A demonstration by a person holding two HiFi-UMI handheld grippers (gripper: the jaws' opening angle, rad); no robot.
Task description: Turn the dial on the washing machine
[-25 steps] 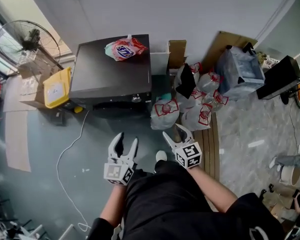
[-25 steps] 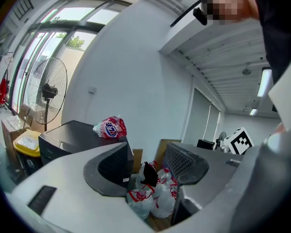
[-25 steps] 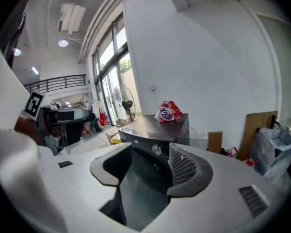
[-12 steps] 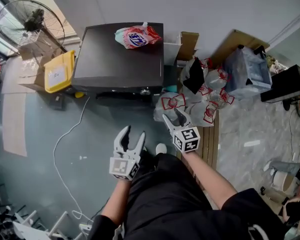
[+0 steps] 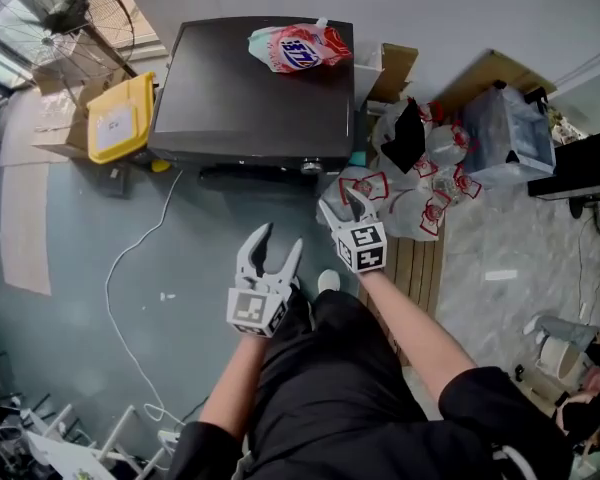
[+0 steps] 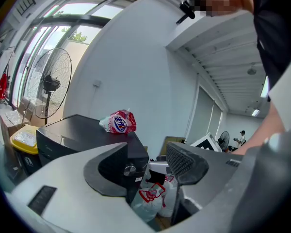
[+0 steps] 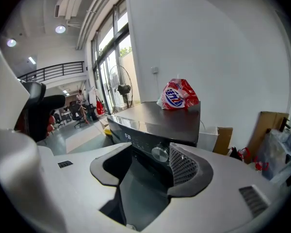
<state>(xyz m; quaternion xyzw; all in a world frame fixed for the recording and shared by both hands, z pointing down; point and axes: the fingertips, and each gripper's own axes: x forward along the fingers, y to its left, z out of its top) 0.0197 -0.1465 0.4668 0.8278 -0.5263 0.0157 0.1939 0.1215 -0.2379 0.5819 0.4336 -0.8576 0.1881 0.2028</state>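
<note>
The dark washing machine stands against the far wall, with a red and white detergent bag on its lid. Its silver dial sits at the right end of the front panel. My right gripper is open and empty, a short way in front of the dial; in the right gripper view the dial shows just beyond the right jaw. My left gripper is open and empty, lower and to the left. Between its jaws the left gripper view shows the dial farther off.
A standing fan and a yellow bin are left of the machine. Several tied plastic bags and cardboard pile up on its right, beside a wooden pallet. A white cable trails over the floor.
Both grippers have come forward toward the washing machine, the right one nearer the dial. The machine now fills more of the head view. Jaws stay as wide as before.
</note>
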